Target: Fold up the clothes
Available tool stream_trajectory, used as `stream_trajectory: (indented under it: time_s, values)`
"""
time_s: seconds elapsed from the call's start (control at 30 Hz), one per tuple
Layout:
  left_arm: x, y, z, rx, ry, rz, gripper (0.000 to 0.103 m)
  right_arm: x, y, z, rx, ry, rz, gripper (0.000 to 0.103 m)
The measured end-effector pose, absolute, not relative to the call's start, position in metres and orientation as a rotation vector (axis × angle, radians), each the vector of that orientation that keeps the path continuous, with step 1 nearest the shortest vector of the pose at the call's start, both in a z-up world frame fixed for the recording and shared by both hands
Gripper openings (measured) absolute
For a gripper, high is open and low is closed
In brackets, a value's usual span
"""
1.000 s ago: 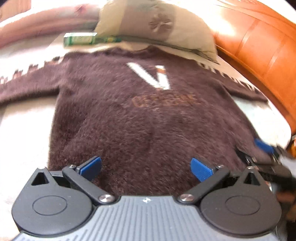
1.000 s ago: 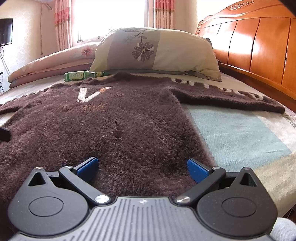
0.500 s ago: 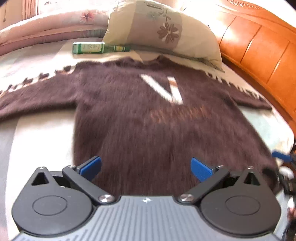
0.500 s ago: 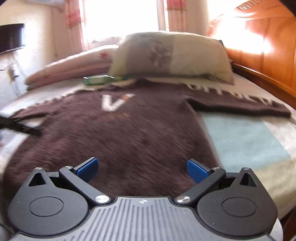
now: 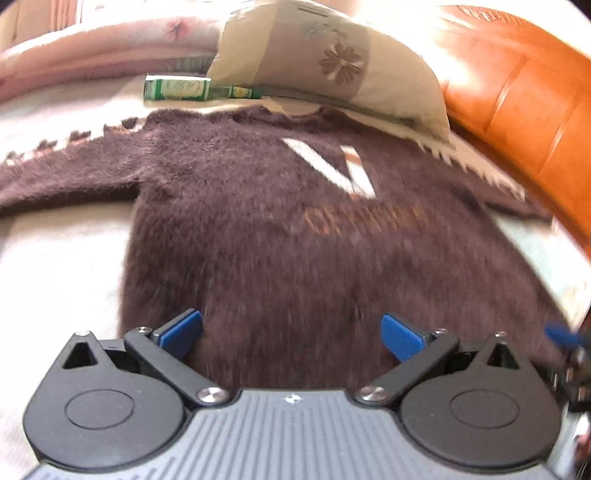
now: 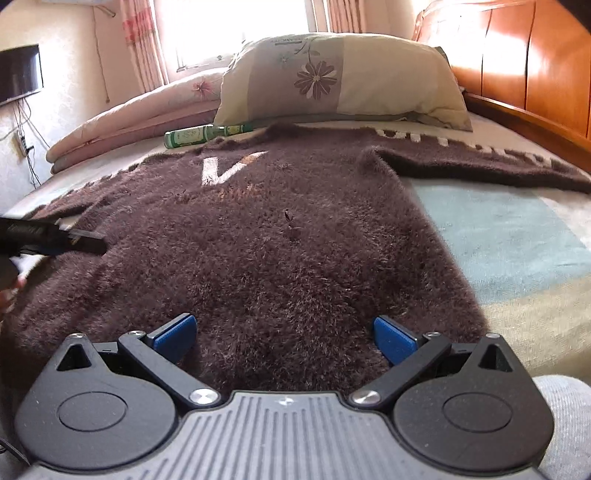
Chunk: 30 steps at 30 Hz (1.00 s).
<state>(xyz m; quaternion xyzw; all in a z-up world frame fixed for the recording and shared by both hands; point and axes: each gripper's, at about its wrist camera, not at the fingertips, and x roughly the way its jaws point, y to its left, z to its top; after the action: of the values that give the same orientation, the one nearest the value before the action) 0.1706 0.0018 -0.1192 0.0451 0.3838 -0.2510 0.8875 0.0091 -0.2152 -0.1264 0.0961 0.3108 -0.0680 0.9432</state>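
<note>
The brown sweater [image 5: 295, 229] bears a large white "V"; the orange lettering beneath is too blurred to read.

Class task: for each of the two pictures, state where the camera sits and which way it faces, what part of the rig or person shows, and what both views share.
Left wrist: on the left claw, above the sweater's hem, facing the pillow; the right claw's tip shows at right.
Right wrist: on the right claw, lower, facing the pillow and window; the left claw shows at left.
Shared: sweater, pillow, bottle, headboard.
</note>
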Motion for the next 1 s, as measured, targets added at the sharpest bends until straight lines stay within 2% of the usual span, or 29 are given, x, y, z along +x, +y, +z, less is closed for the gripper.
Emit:
stream_trajectory:
  time_s: [0.1,0.27,0.37,0.5,0.67,0.83,1.0]
  values:
    - [0.158,-0.005,-0.114,0.158,0.797,-0.531,0.102,0.012,-0.211,-0.128,0.158,0.638,-0.153,0.103]
    - [0.161,-0.015,-0.103,0.104,0.779,-0.574,0.102,0.013,-0.206,-0.130,0.118,0.640,-0.171,0.103]
    - [0.169,-0.024,-0.116,0.084,0.875,-0.558,0.102,0.012,-0.206,-0.131,0.118,0.634,-0.171,0.103]
    - [0.164,-0.029,-0.113,0.156,0.904,-0.563,0.102,0.011,-0.207,-0.130,0.115,0.646,-0.160,0.103]
    - [0.174,-0.012,-0.090,0.108,0.852,-0.532,0.102,0.016,-0.210,-0.124,0.101,0.710,-0.129,0.103]
    - [0.180,0.001,-0.112,-0.020,0.943,-0.559,0.102,0.019,-0.208,-0.125,0.104,0.721,-0.153,0.103]
    - [0.166,0.008,-0.112,-0.029,0.881,-0.575,0.102,0.023,-0.205,-0.125,0.115,0.732,-0.184,0.103]
